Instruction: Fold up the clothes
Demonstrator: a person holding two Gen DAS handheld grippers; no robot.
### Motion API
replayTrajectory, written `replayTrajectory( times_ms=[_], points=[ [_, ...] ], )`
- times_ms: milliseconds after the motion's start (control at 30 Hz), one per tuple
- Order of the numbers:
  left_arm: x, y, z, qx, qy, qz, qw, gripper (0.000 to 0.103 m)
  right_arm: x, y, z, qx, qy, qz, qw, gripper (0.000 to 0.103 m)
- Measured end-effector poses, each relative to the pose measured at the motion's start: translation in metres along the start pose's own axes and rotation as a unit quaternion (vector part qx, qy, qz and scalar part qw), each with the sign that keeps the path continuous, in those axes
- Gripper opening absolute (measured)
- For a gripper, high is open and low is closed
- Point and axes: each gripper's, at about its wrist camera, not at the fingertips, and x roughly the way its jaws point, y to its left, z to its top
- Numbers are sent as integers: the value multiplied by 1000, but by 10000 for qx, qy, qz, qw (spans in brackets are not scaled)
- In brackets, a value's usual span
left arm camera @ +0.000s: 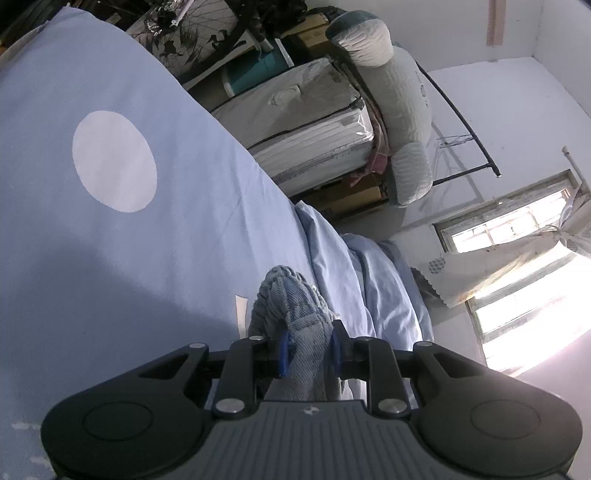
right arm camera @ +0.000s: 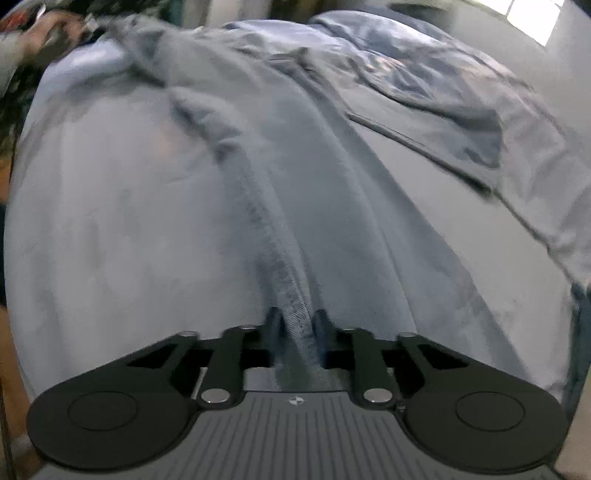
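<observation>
A pale blue denim garment [right arm camera: 280, 166] lies stretched along the bed, running from the near edge to the far left corner. My right gripper [right arm camera: 297, 325] is shut on a seamed fold of the garment at its near end. In the left wrist view, the bunched elastic end of the garment [left arm camera: 291, 295] rises between the blue pads, and my left gripper [left arm camera: 310, 347] is shut on it. At the garment's far end a person's hand [right arm camera: 44, 33] shows blurred. The whole right wrist view is blurred.
The bed has a light blue sheet [left arm camera: 184, 240] with a white circle [left arm camera: 114, 162]. A crumpled blue duvet [right arm camera: 424, 74] lies beside the garment. Past the bed stand a wrapped mattress [left arm camera: 306, 125], a long pillow [left arm camera: 402, 110], boxes and a bright window [left arm camera: 517, 280].
</observation>
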Motion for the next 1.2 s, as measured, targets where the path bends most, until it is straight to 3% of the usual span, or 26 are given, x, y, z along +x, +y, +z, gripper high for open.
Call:
replayTrajectory(
  times_ms=[267, 633, 1033, 1200],
  points=[
    [-21, 5, 13, -128, -157, -25, 9998, 18, -48, 47, -9, -698, -298, -1207, 9898, 6],
    [-58, 17, 43, -377, -170, -7, 9991, 18, -88, 80, -16, -600, -268, -1209, 9905, 5],
    [-93, 56, 64, -577, -165, 567, 9966, 18, -88, 123, -27, -622, 32, -626, 9961, 5],
    [-91, 62, 57, -322, -48, 940, 9950, 18, -78, 120, -31, -478, 120, -524, 9974, 6]
  ],
)
